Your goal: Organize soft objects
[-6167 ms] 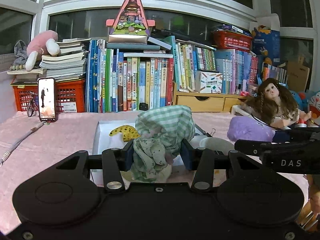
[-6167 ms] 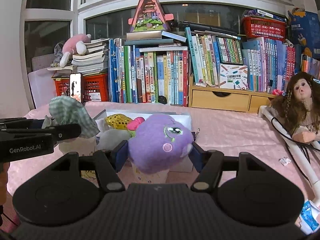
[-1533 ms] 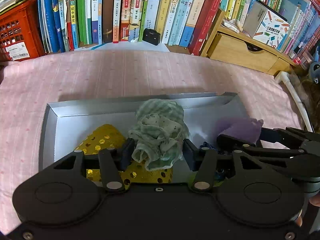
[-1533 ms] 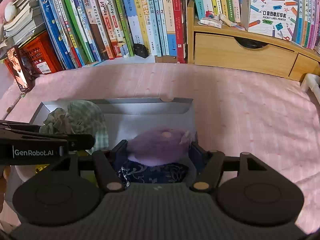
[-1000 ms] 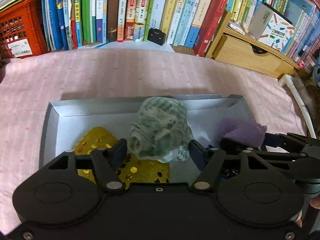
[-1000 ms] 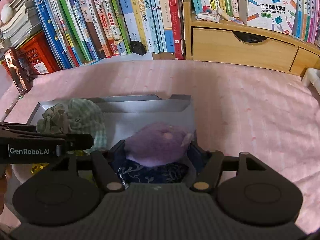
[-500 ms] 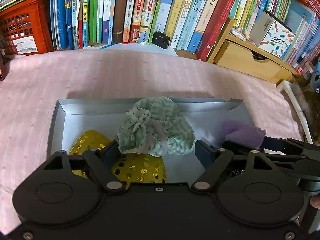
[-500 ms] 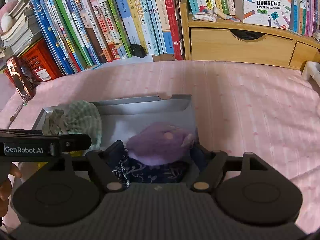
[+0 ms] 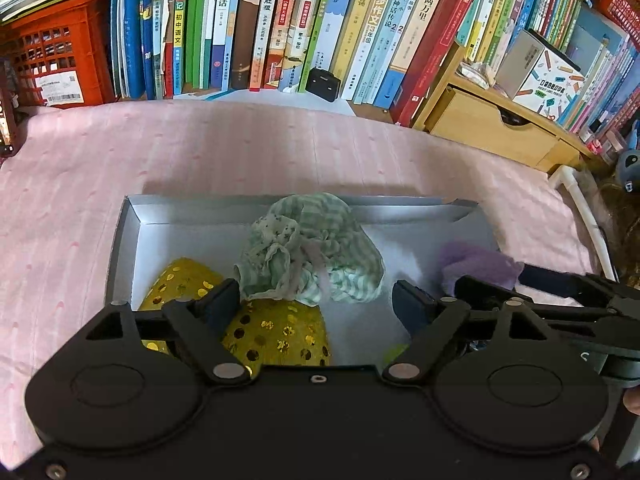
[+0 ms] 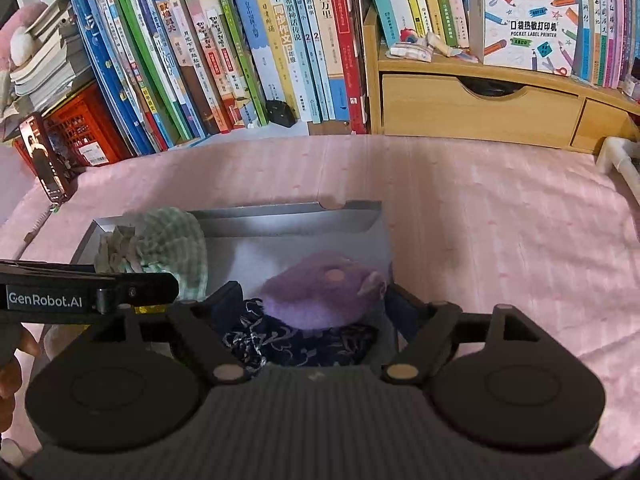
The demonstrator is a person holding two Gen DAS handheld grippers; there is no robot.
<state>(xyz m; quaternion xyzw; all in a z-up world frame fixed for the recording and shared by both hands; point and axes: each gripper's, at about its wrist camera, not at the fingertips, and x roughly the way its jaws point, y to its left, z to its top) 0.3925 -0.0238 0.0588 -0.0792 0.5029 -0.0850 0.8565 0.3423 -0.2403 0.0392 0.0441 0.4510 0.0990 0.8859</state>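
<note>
- While both are held over the shallow grey cardboard box (image 9: 128, 240), the left tool (image 9: 316, 300) has its jaws spread wide and holds nothing.
- Just ahead of its fingers, the crumpled green checked cloth bundle (image 9: 308, 252) lies in the box, partly on the yellow sequined plush toy (image 9: 276, 336).
- The right tool (image 10: 310, 300) is also open; its fingers stand beside the fluffy purple plush toy (image 10: 320, 296) without squeezing it.
- This purple toy rests on a dark blue patterned fabric (image 10: 304, 344) in the right part of the box.
- Behind the box, on the pink cloth-covered worktop (image 9: 240, 148), stands a row of upright books (image 9: 256, 24) and a wooden drawer unit (image 10: 480, 108).
</note>
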